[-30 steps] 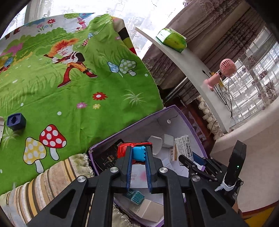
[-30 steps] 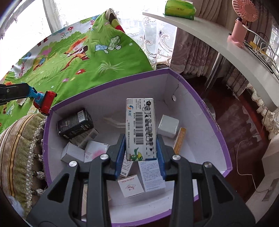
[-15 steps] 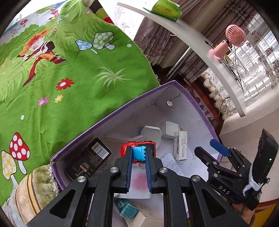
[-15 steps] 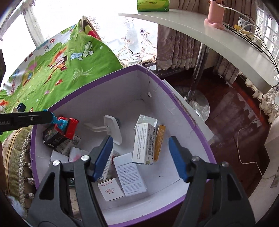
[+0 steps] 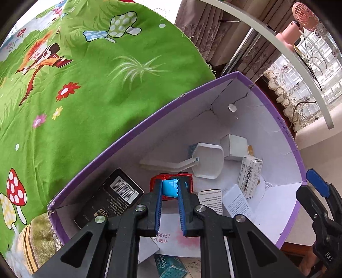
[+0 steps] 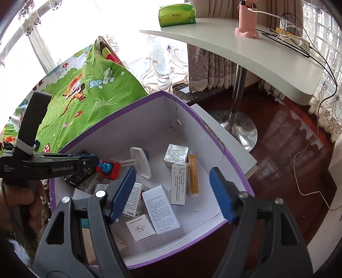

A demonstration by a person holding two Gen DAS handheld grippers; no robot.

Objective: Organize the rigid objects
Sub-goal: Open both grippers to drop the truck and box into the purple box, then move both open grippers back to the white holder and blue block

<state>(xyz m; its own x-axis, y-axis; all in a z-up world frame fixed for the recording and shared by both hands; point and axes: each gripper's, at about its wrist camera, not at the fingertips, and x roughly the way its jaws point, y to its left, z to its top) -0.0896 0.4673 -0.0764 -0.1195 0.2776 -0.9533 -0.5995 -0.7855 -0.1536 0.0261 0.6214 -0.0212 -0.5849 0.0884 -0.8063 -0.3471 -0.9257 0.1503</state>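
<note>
A purple-rimmed white box holds several small cartons, a black barcoded box and a white scoop. My left gripper is shut on a red and blue toy car, low inside the box near its left wall. From the right wrist view the same toy car shows at the left gripper tip. My right gripper hovers over the box, its jaws opening with nothing pressed between them. A white barcoded carton stands free below it. One of its fingers shows at the box's right rim.
A green cartoon sheet lies beyond the box's left wall, and a striped cushion sits at the near left corner. A curved white desk carries a green tissue pack, a pink fan base and cables. Its chrome foot stands on dark wood floor.
My right gripper opened and let go of the white barcoded carton, which now stands in the box. My left gripper came down into the box with the toy car.
</note>
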